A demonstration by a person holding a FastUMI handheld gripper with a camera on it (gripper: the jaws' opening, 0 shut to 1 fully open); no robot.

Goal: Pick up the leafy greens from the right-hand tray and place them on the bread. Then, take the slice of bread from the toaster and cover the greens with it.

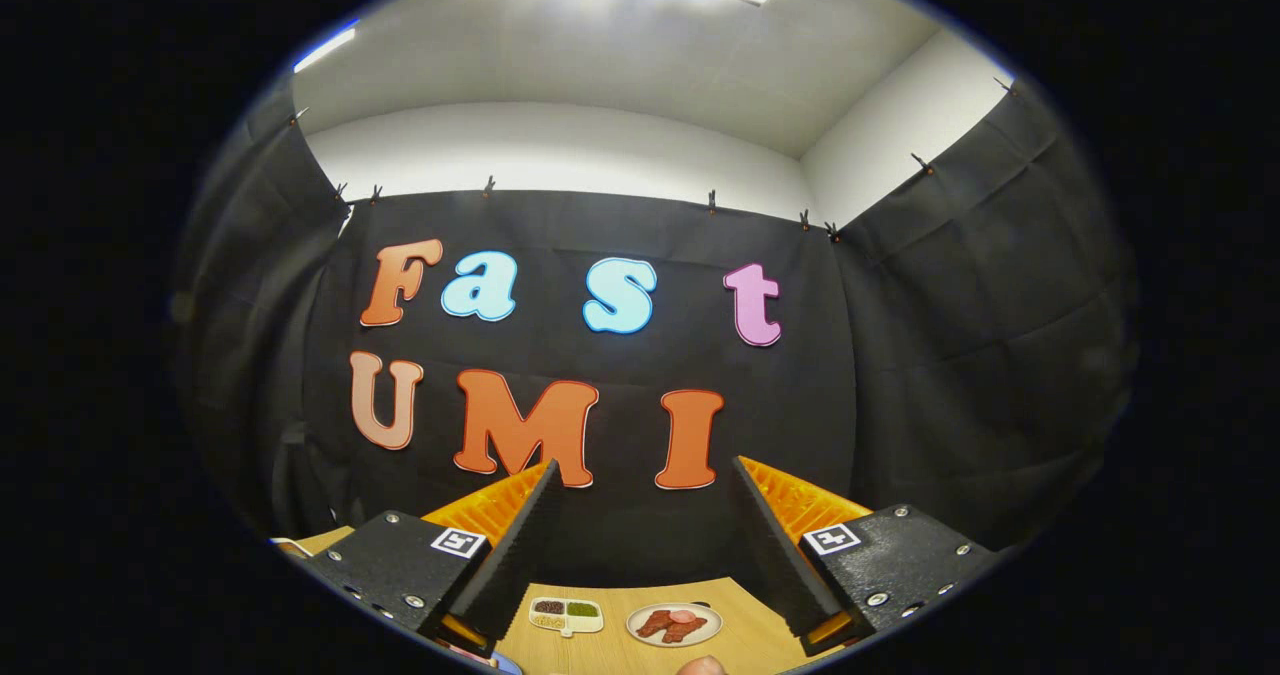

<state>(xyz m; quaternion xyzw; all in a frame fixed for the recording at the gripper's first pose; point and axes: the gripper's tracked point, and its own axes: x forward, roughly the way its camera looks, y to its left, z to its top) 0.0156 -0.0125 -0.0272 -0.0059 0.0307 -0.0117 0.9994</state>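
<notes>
Divided tray (566, 615) with green and dark fillings sits on the wooden table (740, 605), low between the fingers. Plate (674, 624) of reddish slices lies just beside it, apart. Gripper (644, 475) held high above the table, fingers spread wide, holding nothing.

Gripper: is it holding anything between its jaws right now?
No. The gripper is open with nothing between its jaws, raised above the table, where a divided tray and a plate sit.
</notes>
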